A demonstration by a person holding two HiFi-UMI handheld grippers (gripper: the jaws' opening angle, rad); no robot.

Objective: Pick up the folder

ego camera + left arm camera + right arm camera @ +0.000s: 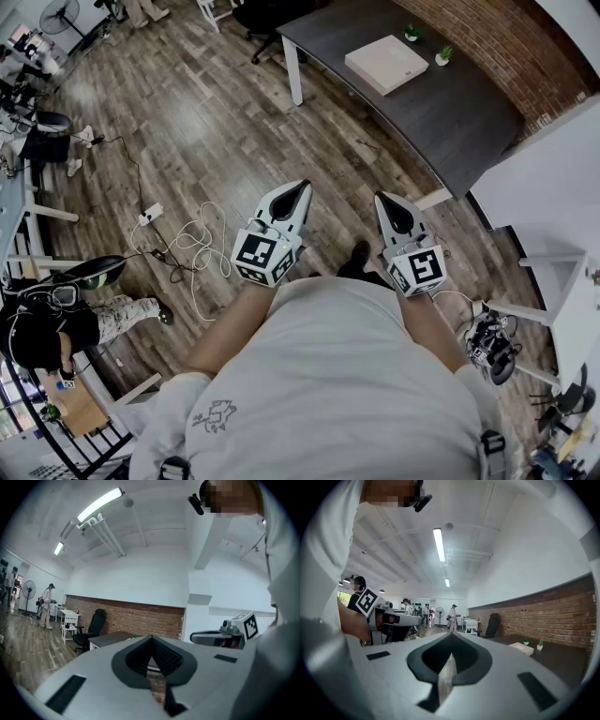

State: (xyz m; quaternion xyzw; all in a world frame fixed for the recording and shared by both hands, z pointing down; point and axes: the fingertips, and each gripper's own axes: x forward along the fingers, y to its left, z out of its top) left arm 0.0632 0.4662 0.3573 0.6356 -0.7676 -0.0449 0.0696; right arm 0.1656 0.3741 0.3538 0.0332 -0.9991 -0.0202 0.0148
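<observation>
still at the approach step: the flat white folder [386, 64] (my best reading of it) lies on the dark tabletop [450, 108] at one o'clock in the head view, well apart from both tongs. next move calls for walking over and opening up. the left tongs [300, 190] and right tongs [385, 201] are pressed fully closed, gripping nothing.

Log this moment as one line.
left gripper: shut, empty | right gripper: shut, empty | folder: flat on table, untouched | stage: not yet reached
</observation>
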